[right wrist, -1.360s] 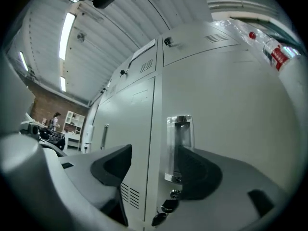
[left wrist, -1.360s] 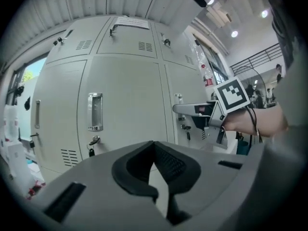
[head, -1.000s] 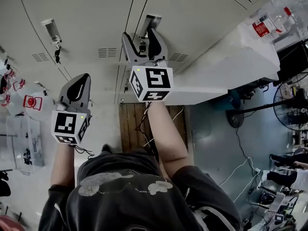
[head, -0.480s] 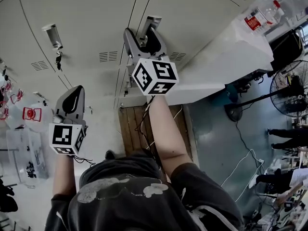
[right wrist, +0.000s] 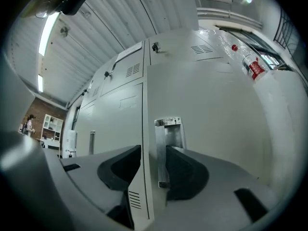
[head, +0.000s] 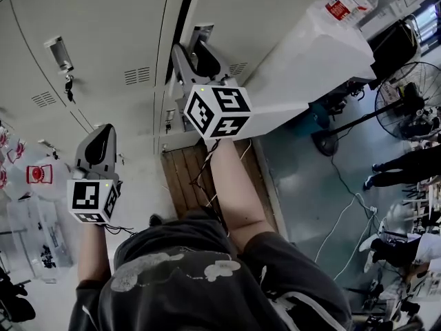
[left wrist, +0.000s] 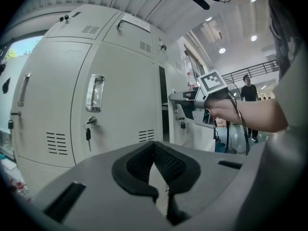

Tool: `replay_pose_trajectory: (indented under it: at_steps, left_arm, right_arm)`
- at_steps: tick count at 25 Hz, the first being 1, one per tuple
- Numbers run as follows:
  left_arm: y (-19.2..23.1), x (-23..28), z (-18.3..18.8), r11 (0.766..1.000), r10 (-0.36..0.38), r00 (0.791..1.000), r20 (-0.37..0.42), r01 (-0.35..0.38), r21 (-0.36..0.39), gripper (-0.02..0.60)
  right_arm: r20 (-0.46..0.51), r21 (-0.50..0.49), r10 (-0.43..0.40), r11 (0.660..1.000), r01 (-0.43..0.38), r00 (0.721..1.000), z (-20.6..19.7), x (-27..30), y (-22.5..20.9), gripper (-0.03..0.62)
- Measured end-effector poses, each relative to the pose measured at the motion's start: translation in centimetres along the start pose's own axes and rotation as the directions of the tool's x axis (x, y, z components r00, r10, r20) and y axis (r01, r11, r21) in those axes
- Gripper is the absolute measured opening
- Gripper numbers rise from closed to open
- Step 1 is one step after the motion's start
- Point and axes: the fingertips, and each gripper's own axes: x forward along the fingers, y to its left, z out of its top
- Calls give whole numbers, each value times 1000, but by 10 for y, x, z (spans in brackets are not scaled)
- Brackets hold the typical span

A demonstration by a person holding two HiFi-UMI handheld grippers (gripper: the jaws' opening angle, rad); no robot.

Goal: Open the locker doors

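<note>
In the head view a row of pale grey lockers fills the far side. The right gripper (head: pixel 196 50) reaches out to the handle (head: pixel 201 29) at the left edge of one locker door (head: pixel 262 12). A dark gap (head: pixel 180 19) runs along that edge, so the door stands slightly ajar. The left gripper (head: pixel 103 133) hangs nearer and to the left, apart from the lockers and touching nothing. Farther left, another door carries its own handle (head: pixel 58 52), with a key (head: pixel 69 85) hanging just below it. A wooden board (head: pixel 196 178) lies on the floor at the foot of the lockers, and a fan (head: pixel 406 95) stands far off to the right.

In the left gripper view the left gripper's two fingers are pressed together with nothing between them. Beyond them is the closed door with its handle and key. To the right, the other gripper is at the edge of the ajar door. A person (left wrist: pixel 248 88) stands in the far background.

In the right gripper view the jaws have just been closing. They now pinch the handle together with the door's edge (right wrist: pixel 146 177): one pad sits left of the edge, and the other presses against the handle's right side. A bottle (right wrist: pixel 252 67) lies on top of the lockers to the right.
</note>
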Motion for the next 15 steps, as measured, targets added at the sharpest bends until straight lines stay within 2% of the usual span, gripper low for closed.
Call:
replay_pose_trajectory:
  at_steps: [6,15]
  left_arm:
    - [-10,-6,2,1000,-24,1000,7,23,5,9]
    - [-8,-19,2,999,-45,999,6,45,21,9]
  right_arm:
    - [-42,-30,-91,996,89,995,3,-20,-5,130]
    - [-58,-36,-113,993,111,992,5,-39,-5,130]
